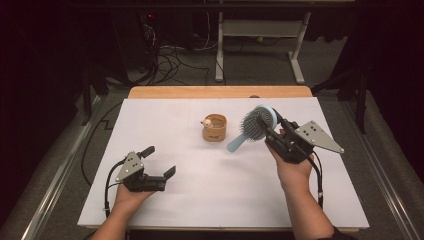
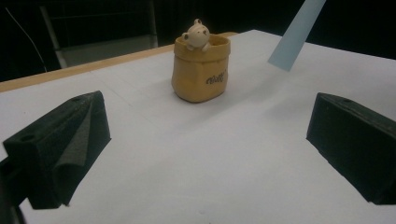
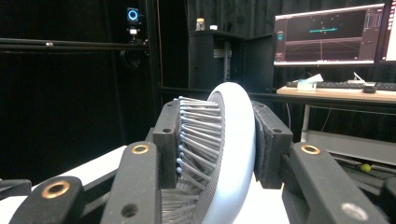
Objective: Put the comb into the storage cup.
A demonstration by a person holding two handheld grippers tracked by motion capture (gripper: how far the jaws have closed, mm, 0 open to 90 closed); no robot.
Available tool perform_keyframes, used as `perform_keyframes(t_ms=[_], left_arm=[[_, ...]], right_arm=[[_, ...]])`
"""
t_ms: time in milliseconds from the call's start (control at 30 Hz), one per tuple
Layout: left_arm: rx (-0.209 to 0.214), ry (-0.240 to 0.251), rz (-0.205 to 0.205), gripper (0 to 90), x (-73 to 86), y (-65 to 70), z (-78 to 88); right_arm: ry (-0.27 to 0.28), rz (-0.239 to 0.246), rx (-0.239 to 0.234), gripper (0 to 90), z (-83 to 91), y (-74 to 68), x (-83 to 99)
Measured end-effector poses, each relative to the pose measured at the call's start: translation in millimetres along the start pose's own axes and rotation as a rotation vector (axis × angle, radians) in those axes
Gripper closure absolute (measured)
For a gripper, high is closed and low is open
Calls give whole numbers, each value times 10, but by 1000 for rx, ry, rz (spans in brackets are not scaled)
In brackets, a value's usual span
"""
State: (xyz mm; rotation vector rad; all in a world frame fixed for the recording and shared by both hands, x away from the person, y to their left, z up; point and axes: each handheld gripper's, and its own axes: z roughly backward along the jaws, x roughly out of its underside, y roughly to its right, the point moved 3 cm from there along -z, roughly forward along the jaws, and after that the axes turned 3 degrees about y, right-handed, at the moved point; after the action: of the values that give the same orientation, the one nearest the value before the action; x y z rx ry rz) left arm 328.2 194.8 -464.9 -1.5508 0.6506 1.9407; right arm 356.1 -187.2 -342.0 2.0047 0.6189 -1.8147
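Note:
My right gripper [image 1: 269,126] is shut on the head of a light blue hairbrush [image 1: 255,124], held above the table at right of centre. The brush's handle [image 1: 237,144] slopes down to the left, towards a tan cup [image 1: 215,128] with a small bear figure [image 1: 205,122] on its rim. In the right gripper view, one jaw presses the grey bristles [image 3: 196,140] and the other the brush's back [image 3: 236,140]. My left gripper [image 1: 159,161] rests open on the table at the near left, with nothing between its jaws. Ahead of it stands the cup [image 2: 200,67], with the handle tip [image 2: 296,35] hanging above at the right.
The white board [image 1: 200,170] covers a wooden table whose far edge [image 1: 220,92] shows behind it. Beyond the table stand desk legs [image 1: 297,55] and tangled cables [image 1: 170,57] on the floor. A monitor [image 3: 327,35] and keyboard sit on a desk in the background.

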Motion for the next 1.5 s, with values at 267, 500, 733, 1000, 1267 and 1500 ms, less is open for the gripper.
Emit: perform_keyframes(t_ms=[267, 500, 733, 1000, 1267, 1500], left_arm=[[2, -3, -6, 4, 2, 6, 0], [7, 4, -10, 4, -2, 13, 4], [6, 6, -14, 4, -5, 16, 9], [13, 4, -15, 4, -3, 25, 3], [10, 1, -15, 4, -2, 24, 2], [8, -6, -19, 4, -4, 26, -3]], right_arm=[[19, 6, 4, 614, -19, 7, -103], [35, 14, 10, 614, -46, 15, -194], [47, 21, 12, 614, -92, 5, -276], [55, 25, 15, 614, -168, 3, -334], [54, 27, 15, 614, -262, -16, -348], [50, 34, 12, 613, -379, -48, -350]])
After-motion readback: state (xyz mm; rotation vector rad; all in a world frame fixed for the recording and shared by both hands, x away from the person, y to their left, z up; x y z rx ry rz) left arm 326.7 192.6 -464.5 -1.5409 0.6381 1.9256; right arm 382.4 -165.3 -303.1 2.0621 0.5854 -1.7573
